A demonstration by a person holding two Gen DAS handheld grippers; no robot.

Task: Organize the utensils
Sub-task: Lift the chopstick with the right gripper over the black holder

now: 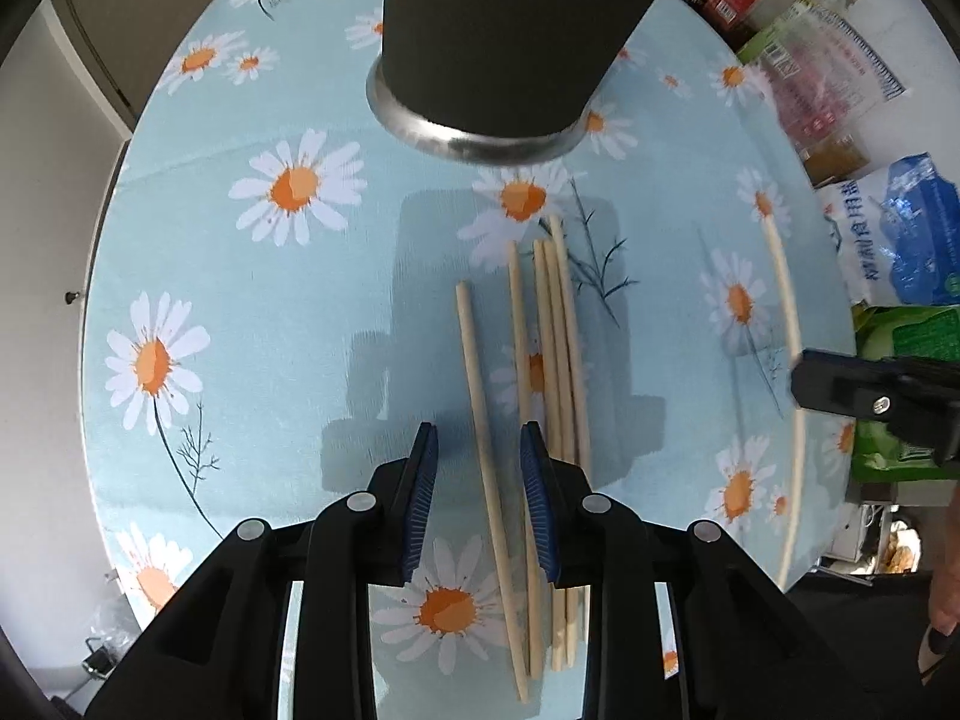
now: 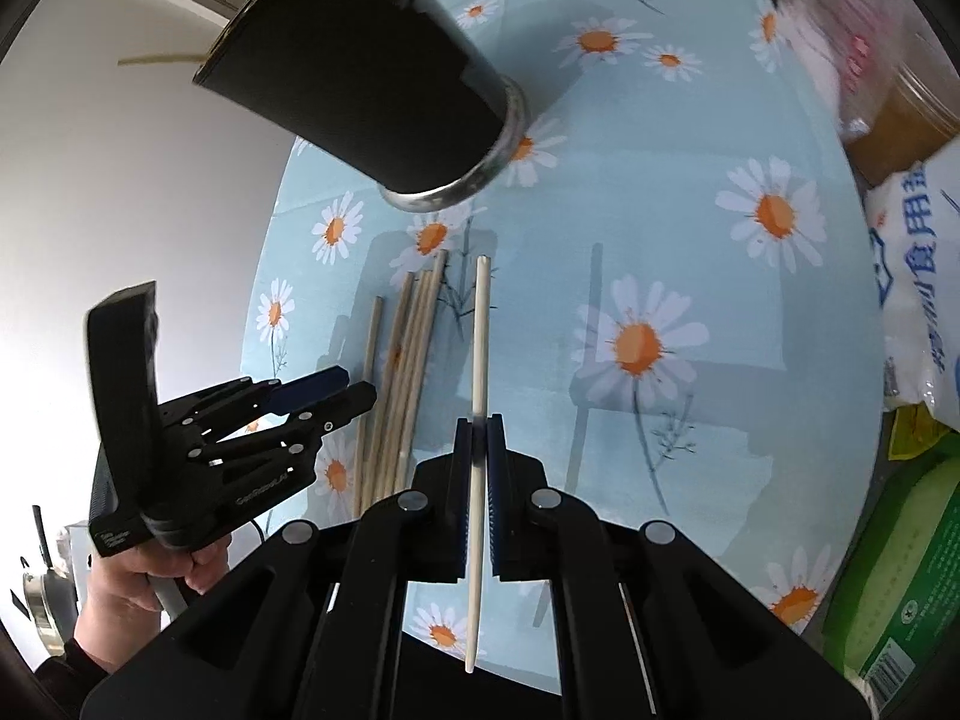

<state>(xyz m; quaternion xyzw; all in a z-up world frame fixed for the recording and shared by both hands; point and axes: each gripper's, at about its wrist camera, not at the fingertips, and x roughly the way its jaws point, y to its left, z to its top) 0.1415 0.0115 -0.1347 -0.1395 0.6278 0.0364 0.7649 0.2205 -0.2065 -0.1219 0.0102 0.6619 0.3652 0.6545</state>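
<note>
A black utensil holder [image 1: 492,30] with a metal base stands at the back of the daisy tablecloth [image 1: 240,300]; in the right wrist view the holder [image 2: 360,72] has chopstick ends poking out of its top. Several wooden chopsticks [image 1: 558,330] lie side by side in front of it. My left gripper [image 1: 477,438] is open just above them, with the leftmost chopstick [image 1: 474,372] lying between its blue pads, untouched. My right gripper [image 2: 478,423] is shut on a pale chopstick [image 2: 480,330], held above the cloth to the right of the pile [image 2: 402,372].
Bottles [image 1: 828,60], a blue-and-white bag [image 2: 924,276] and a green package [image 2: 888,576] crowd the table's right side. The cloth's rounded front edge [image 2: 540,678] runs close under both grippers. A hand [image 2: 120,588] holds the left gripper [image 2: 358,385] at the left.
</note>
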